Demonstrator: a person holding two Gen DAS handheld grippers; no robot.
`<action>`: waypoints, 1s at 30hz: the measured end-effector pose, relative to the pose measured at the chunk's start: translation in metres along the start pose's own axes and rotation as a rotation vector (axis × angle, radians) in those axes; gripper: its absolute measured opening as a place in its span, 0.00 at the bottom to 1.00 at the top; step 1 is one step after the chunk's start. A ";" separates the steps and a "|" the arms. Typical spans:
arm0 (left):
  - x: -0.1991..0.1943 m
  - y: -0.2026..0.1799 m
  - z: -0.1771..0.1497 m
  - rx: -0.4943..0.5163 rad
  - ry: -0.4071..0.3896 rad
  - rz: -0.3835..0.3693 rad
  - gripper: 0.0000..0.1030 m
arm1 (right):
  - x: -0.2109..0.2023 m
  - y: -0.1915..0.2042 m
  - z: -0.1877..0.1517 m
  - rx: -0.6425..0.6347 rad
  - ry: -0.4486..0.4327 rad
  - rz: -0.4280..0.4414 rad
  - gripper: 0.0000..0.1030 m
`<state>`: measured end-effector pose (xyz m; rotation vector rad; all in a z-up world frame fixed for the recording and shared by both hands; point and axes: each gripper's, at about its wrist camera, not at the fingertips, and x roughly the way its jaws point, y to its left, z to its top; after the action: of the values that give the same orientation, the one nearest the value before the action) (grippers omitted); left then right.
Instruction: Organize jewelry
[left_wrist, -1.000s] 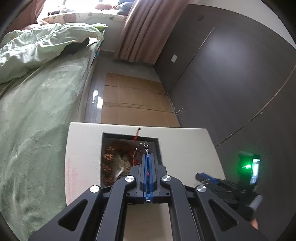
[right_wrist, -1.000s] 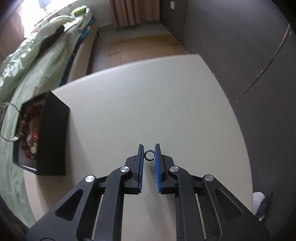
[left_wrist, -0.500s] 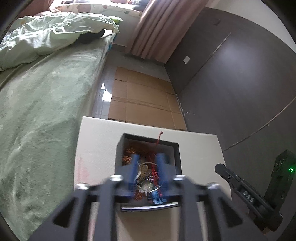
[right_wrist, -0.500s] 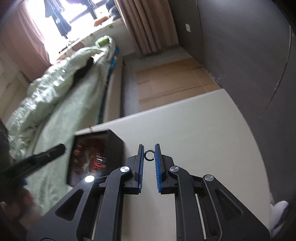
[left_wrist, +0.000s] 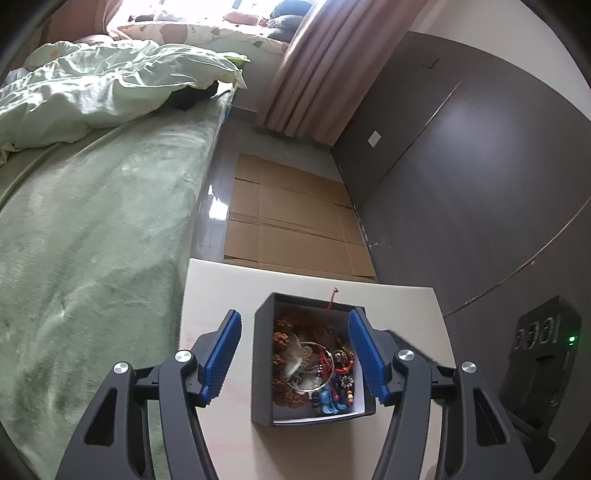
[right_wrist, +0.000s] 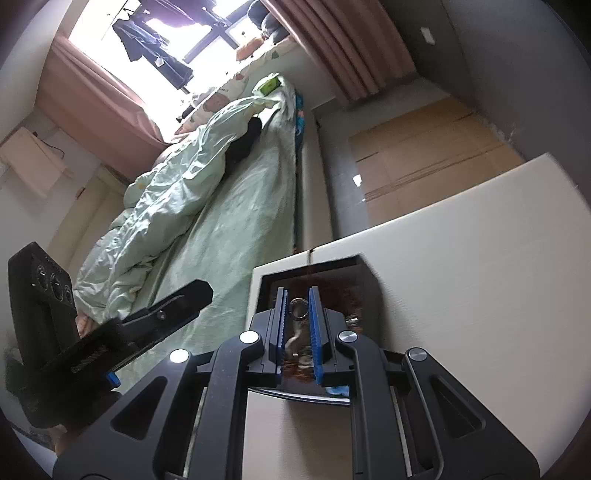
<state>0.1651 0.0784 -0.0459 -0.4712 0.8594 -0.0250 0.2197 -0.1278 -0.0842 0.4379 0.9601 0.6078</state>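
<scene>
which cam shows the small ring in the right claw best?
Right wrist: the ring sits close up between the right claw fingers, over the black box. Left wrist shows the box's jewelry, not that ring.

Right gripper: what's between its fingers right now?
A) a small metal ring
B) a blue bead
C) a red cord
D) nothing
A. In the right wrist view the right gripper has its blue pads closed on a small metal ring, held over the open black jewelry box.
</scene>
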 end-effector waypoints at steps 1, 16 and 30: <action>-0.001 0.004 0.001 -0.008 -0.003 0.002 0.59 | 0.005 0.002 0.000 0.009 0.008 0.023 0.12; -0.008 0.016 0.008 -0.040 -0.012 -0.001 0.69 | 0.011 -0.013 -0.001 0.094 0.045 0.038 0.62; -0.016 -0.017 -0.017 0.050 -0.027 0.031 0.92 | -0.044 -0.031 -0.008 0.075 -0.026 -0.064 0.75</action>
<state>0.1445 0.0598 -0.0370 -0.4107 0.8378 -0.0114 0.2031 -0.1789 -0.0793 0.4784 0.9707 0.5082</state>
